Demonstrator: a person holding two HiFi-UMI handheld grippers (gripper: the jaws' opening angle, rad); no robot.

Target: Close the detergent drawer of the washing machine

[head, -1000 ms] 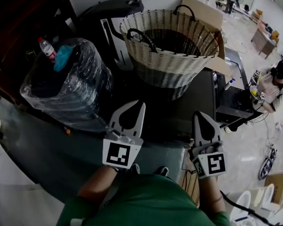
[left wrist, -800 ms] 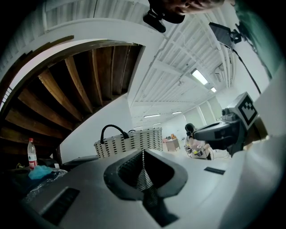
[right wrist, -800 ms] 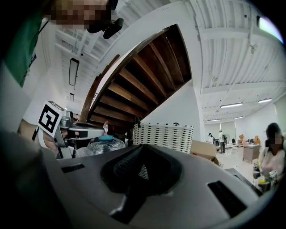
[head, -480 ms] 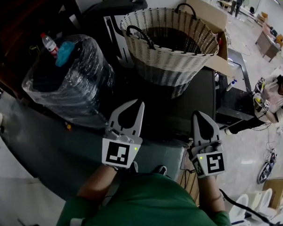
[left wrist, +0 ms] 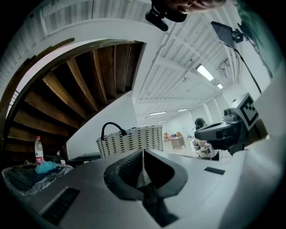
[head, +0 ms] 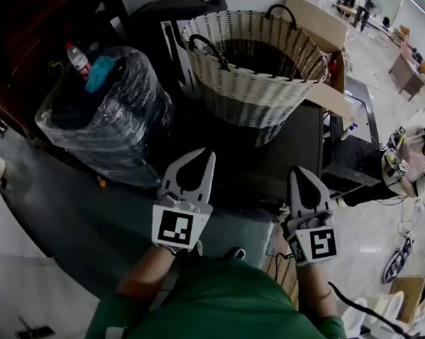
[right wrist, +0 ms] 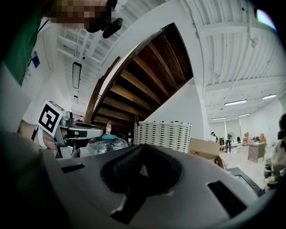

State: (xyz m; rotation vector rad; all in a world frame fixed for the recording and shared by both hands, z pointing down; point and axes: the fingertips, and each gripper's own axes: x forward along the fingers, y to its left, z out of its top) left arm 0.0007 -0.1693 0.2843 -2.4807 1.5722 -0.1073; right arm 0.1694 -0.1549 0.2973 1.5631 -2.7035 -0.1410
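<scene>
In the head view my left gripper and right gripper are both held up side by side in front of a green-shirted torso. They point toward a dark flat-topped machine. Both are shut with nothing between the jaws, and neither touches anything. I cannot make out a detergent drawer in any view. In the left gripper view the shut left gripper points at the wicker basket, with the right gripper off to its side. In the right gripper view the right gripper is shut too.
A large white wicker basket stands on the dark machine top. A plastic-wrapped dark drum carrying a bottle and blue cloth sits at the left. A cardboard box lies behind the basket. A person sits at the far right.
The head view has drifted slightly, so the scene sits a little higher and further right. Both grippers keep the same pose and stay shut.
</scene>
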